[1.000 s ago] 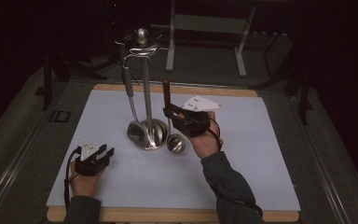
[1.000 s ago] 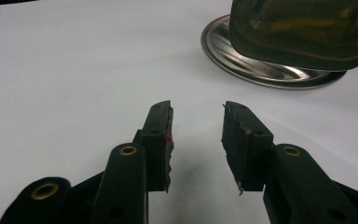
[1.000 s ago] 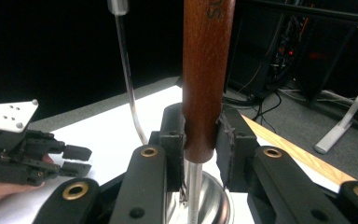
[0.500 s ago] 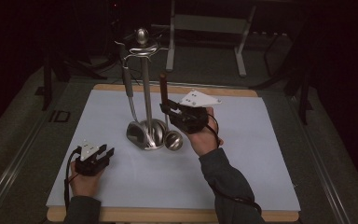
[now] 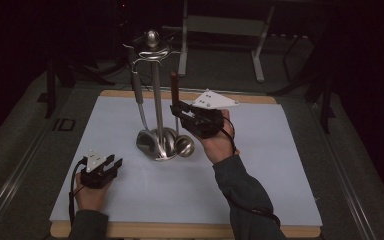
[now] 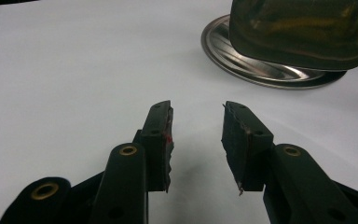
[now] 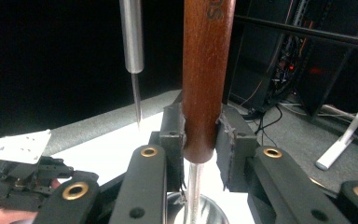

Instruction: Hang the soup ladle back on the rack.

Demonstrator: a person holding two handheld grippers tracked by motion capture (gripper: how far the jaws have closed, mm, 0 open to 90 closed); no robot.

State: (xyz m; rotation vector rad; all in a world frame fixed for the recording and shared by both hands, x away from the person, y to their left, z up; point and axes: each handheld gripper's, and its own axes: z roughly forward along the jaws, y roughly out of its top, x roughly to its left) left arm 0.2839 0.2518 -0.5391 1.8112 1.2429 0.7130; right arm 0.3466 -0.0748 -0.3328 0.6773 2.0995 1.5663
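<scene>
A steel utensil stand [image 5: 156, 100] rises from a round base [image 5: 166, 152] on the white table [image 5: 260, 165]. A steel-handled ladle [image 5: 137, 95] hangs on its left side. My right gripper [image 5: 180, 111] is shut on the brown wooden handle [image 5: 174, 87] of a second ladle, which is upright, with its round steel bowl [image 5: 184, 145] beside the base. The right gripper view has the pads [image 7: 175, 133] pressing the handle's lower end [image 7: 205, 70], the steel shaft [image 7: 193, 186] below. My left gripper [image 5: 114, 165] rests near the front left, open [image 6: 196, 116], nothing between its fingers.
In the left gripper view the stand's base [image 6: 242, 65] lies ahead to the right, under a dark ladle bowl [image 6: 303, 28]. Dark floor, a white frame [image 5: 220, 30] and black stands surround the table. Bare white surface lies right of my right hand and along the front.
My right hand has risen a little with the wooden-handled ladle, so its bowl sits slightly higher beside the base. The left hand has stayed where it was.
</scene>
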